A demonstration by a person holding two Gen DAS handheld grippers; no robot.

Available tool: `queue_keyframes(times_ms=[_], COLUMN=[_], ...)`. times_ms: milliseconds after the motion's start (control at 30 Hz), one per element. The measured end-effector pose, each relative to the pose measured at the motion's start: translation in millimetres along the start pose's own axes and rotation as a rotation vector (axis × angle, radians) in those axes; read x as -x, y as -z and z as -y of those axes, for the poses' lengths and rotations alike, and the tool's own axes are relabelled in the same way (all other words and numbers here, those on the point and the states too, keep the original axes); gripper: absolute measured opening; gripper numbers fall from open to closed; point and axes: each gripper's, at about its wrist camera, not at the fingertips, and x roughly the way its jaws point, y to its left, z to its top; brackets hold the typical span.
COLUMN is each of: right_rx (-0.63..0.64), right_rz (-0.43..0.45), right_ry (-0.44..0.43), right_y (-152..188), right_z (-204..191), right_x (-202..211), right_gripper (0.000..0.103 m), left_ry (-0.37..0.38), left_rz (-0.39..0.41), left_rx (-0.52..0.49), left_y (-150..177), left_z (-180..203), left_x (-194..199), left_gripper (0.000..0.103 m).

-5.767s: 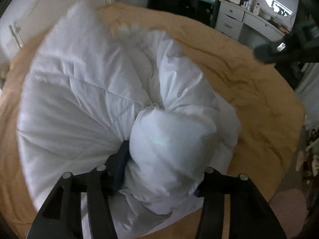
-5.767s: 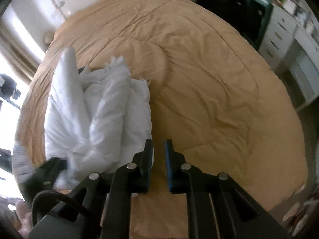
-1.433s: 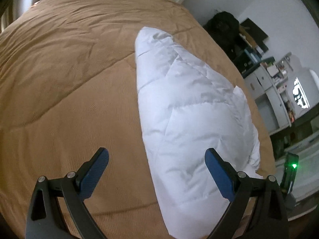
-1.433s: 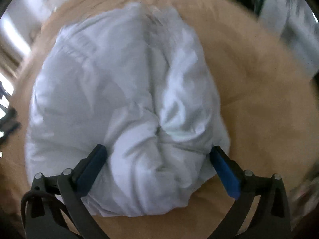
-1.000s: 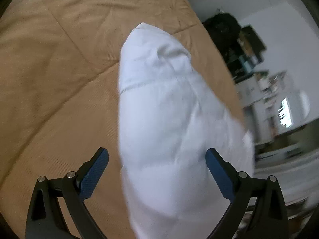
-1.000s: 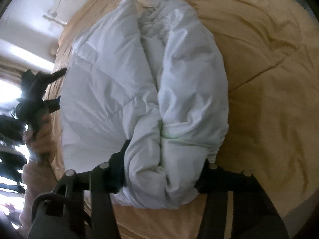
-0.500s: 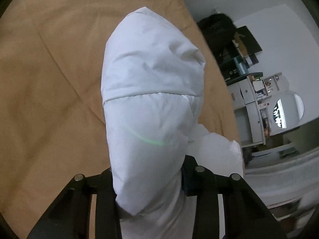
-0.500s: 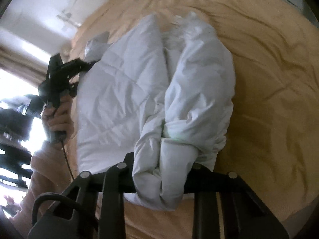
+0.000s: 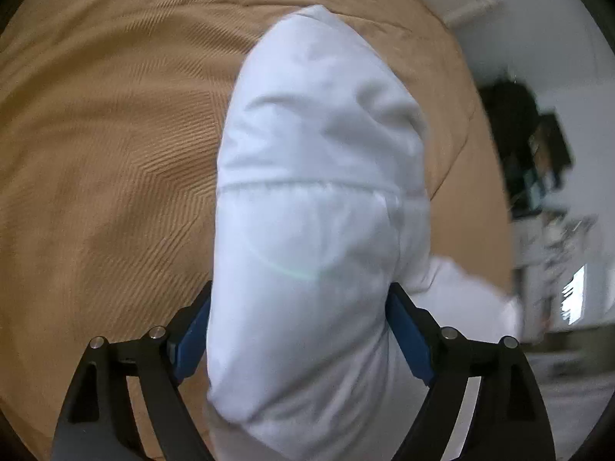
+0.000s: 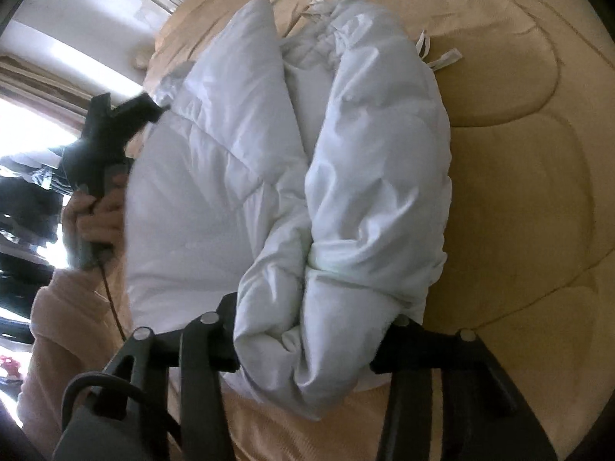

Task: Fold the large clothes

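A tan bedspread (image 10: 519, 176) covers the bed; a white puffy coat (image 10: 269, 176) lies bunched on it. The right gripper (image 10: 307, 349) and left gripper (image 9: 300, 340) each pinch a fat fold of coat, jaws easing apart

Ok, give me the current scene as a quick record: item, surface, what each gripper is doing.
item: white padded garment, bunched and partly folded
surface: tan bedcover
left gripper: jaws opening, a fold of the garment between the blue pads
right gripper: jaws opening, bunched end of the garment between the fingers
person: hand holds the left gripper's handle at the garment's far edge, seen from the right wrist view
fold status: not finished
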Motion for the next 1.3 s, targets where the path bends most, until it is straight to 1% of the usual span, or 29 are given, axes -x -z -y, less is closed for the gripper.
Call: queue_keyframes(times_ms=[67, 133, 167, 233, 300, 333, 400, 433, 467, 533, 567, 600, 633, 700, 733, 767, 800, 833, 867, 900, 967, 1000, 1067, 1100, 1133, 1167, 1200, 1267, 1300], right_rx=[-0.009, -0.012, -0.017, -0.021, -0.026, -0.026, -0.026, -0.013, -0.011, -0.022, -0.027, -0.029, -0.030, -0.037, -0.036, -0.029, -0.019, -0.004, 0.021, 0.042, 0.089, 0.116, 0.165, 0.201, 0.238, 0.262, 0.283, 0.322, 0.342], right_rz=[-0.002, -0.003, -0.006, -0.007, -0.002, -0.001, 0.003, 0.008, 0.010, 0.008, 0.005, 0.002, -0.001, -0.012, -0.017, -0.023, -0.030, -0.035, -0.037, -0.027, 0.048, 0.084, 0.158, 0.176, 0.173, 0.160, 0.131, 0.031, 0.006], right_ry=[-0.006, -0.012, -0.012, -0.009, -0.013, -0.013, -0.015, -0.012, -0.014, -0.028, -0.037, -0.042, -0.045, -0.052, -0.051, -0.039, -0.024, 0.005, 0.050, 0.069, 0.102, 0.113, 0.100, 0.085, 0.068, 0.050, 0.031, -0.035, -0.015], right_y=[3, -1, 0, -2, -4, -5, 0, 1, 3, 1, 3, 3, 3, 1, 0, -1, -2, -3, -4, -5, -13, -19, -39, -52, -66, -76, -88, -112, -120], right_z=[3, -4, 2, 2, 2, 2, 2, 1, 4, 6, 9, 11, 16, 19, 20, 20, 18, 16, 13, 9, -3, -12, -38, -55, -70, -81, -92, -109, -114], right_x=[0, -6, -3, -5, -10, -13, -14, -14, -11, -13, -11, -9, -7, -2, 1, 5, 12, 19, 30, 40, 71, 85, 107, 109, 103, 93, 77, 33, 11], right_gripper=[0.048, 0.051, 0.051, 0.054, 0.055, 0.055, 0.055, 0.056, 0.056, 0.057, 0.057, 0.058, 0.058, 0.059, 0.059, 0.059, 0.059, 0.059, 0.059, 0.059, 0.058, 0.056, 0.051, 0.048, 0.043, 0.041, 0.041, 0.036, 0.033], left_ry=[-0.025, -0.097, -0.123, -0.094, -0.015, -0.010, -0.056, -0.112, -0.163, -0.246, -0.270, -0.332, -0.383, -0.457, -0.496, -0.516, -0.540, -0.562, -0.577, -0.582, -0.560, -0.537, -0.511, -0.515, -0.530, -0.540, -0.544, -0.538, -0.534], left_rz=[0.049, 0.169, 0.221, 0.285, 0.321, 0.306, 0.277, 0.254, 0.248, 0.240, 0.249, 0.275, 0.305, 0.354, 0.335, 0.298, 0.319, 0.355, 0.363, 0.346, 0.325, 0.313, 0.299, 0.299, 0.303, 0.307, 0.309, 0.305, 0.300], left_rx=[0.024, 0.047, 0.074, 0.122, 0.128, 0.089, -0.019, -0.098, -0.190, -0.320, -0.370, -0.437, -0.500, -0.643, -0.721, -0.763, -0.786, -0.824, -0.853, -0.862, -0.866, -0.863, -0.861, -0.867, -0.884, -0.893, -0.896, -0.890, -0.890], left_y=[-17, -39, -47, -55, -47, -34, -6, 24, 65, 138, 167, 209, 237, 286, 308, 328, 347, 357, 363, 363, 358, 355, 349, 349, 350, 348, 350, 348, 352], left_z=[3, 11, 13, 12, 15, 23, 47, 58, 66, 84, 87, 95, 101, 114, 118, 113, 111, 109, 110, 110, 108, 106, 100, 101, 101, 100, 102, 100, 103], left_x=[16, 54, 73, 112, 149, 164, 169, 168, 166, 151, 144, 132, 123, 94, 72, 47, 30, 22, 17, 15, 17, 19, 17, 16, 14, 12, 13, 12, 13], left_gripper=[0.084, 0.082, 0.082, 0.082, 0.084, 0.084, 0.084, 0.084, 0.084, 0.084, 0.084, 0.084, 0.084, 0.084, 0.084, 0.084, 0.085, 0.085, 0.085, 0.086, 0.087, 0.087, 0.088, 0.088, 0.088, 0.088, 0.088, 0.089, 0.089])
